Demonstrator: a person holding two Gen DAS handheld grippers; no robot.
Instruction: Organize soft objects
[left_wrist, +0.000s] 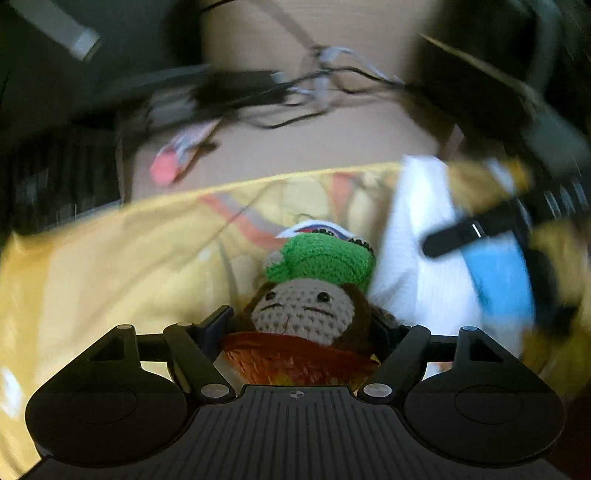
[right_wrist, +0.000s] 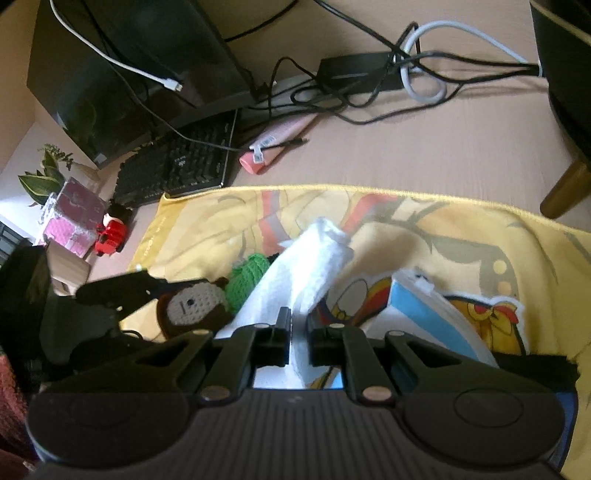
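Left gripper (left_wrist: 301, 325) — jaws astride the crocheted doll (left_wrist: 306, 295), contact unclear. Doll lies mid-way along the yellow cloth (right_wrist: 461, 221), beside the white fabric (right_wrist: 310, 266) — pinched by the right gripper (right_wrist: 297, 332). Cloth's far edge borders bare desk (right_wrist: 424, 147); the pink tube (right_wrist: 273, 147) label is unreadable.

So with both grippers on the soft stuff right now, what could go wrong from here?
1. The left gripper has the crochet doll between its fingers, but a firm grip isn't clear; it may slip if lifted.
2. The right gripper pinches the white cloth, which lies against the doll's green hat; pulling could drag it.
3. The left view is blurred, so aim may be off.
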